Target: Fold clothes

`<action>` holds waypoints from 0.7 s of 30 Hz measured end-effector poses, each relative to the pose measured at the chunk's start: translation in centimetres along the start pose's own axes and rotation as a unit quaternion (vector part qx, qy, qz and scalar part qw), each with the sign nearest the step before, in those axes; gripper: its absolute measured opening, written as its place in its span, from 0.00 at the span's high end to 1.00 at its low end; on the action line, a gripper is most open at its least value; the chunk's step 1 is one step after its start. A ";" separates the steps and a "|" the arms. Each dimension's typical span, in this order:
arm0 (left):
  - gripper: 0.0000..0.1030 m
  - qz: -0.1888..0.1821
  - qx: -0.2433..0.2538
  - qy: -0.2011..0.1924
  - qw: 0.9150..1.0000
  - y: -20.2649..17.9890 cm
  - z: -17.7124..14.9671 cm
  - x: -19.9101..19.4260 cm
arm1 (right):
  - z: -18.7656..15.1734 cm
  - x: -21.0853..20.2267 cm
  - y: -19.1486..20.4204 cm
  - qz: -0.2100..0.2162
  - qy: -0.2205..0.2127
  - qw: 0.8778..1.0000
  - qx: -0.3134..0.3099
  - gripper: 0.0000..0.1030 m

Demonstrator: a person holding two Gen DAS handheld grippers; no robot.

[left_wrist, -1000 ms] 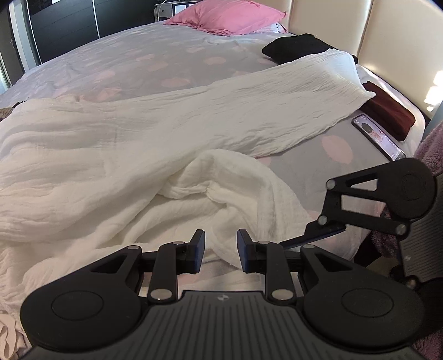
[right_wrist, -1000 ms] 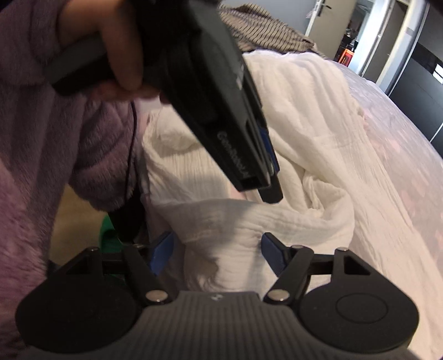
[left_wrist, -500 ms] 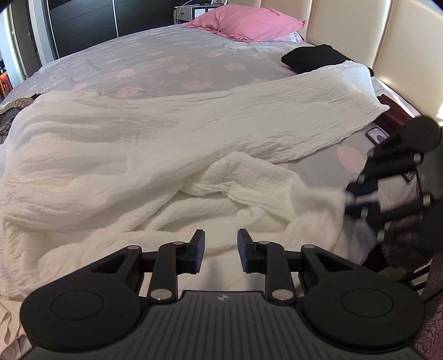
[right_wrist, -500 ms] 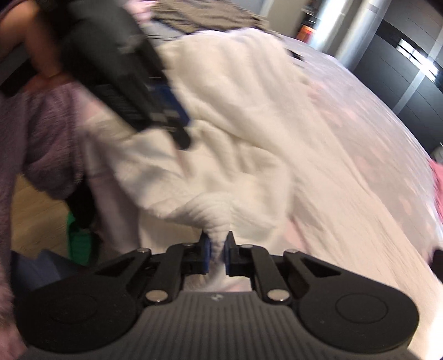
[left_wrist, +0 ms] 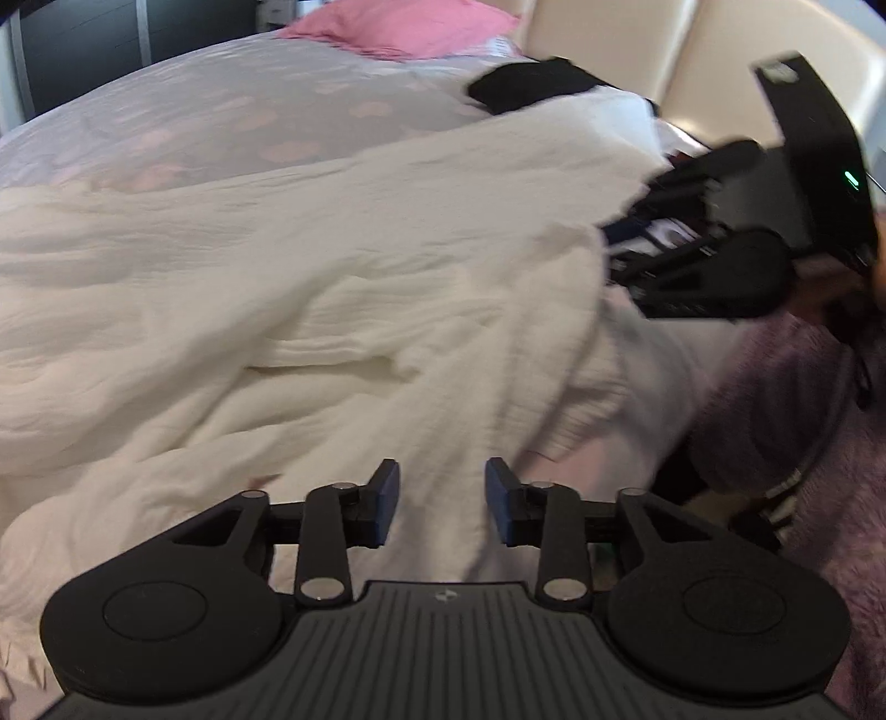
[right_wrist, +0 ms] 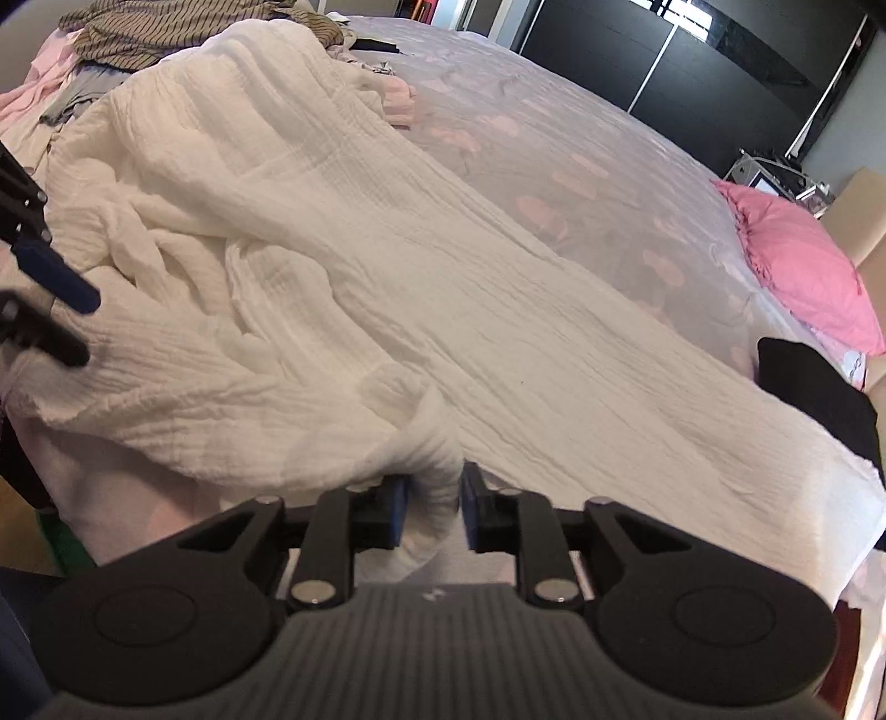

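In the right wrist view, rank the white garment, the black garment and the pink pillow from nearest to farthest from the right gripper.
1. white garment: bunched between the right gripper pads.
2. black garment: right side, mid-distance.
3. pink pillow: far right, beyond it.

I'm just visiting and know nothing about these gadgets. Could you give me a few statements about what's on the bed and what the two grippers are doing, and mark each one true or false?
1. The right gripper has a bunch of the white garment between its fingers. True.
2. The left gripper is clamped on the garment. False: its fingers stand apart above the cloth, gripping nothing.
3. A pink pillow lies at the far end of the bed. True.
4. The white garment is already folded into a neat square. False: it lies spread long and rumpled across the bed.
5. A black garment lies near the headboard. True.
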State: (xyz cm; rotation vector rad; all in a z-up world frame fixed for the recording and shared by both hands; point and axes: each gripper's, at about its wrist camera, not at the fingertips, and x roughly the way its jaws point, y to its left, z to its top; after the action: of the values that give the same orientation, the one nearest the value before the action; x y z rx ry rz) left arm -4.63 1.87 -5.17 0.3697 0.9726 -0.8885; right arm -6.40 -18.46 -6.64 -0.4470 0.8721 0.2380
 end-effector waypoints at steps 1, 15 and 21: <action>0.54 -0.003 0.012 0.002 1.000 -0.6 -0.1 0.2 | 0.0 -0.2 -0.2 0.002 -0.001 1.000 0.003 0.72; 0.84 0.043 0.050 0.077 0.995 -1.7 -0.2 3.7 | -1.1 -3.2 2.5 0.030 -0.042 0.998 -0.045 0.56; 0.87 0.034 0.056 0.082 0.994 -1.8 -0.1 3.8 | -1.6 -3.0 3.7 0.115 0.017 0.992 -0.057 0.55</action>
State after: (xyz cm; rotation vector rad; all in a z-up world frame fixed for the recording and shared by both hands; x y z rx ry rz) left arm -5.12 -1.07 -8.23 0.5755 1.0559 -0.8622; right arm -10.73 -15.98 -6.26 -0.4581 0.9475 0.4962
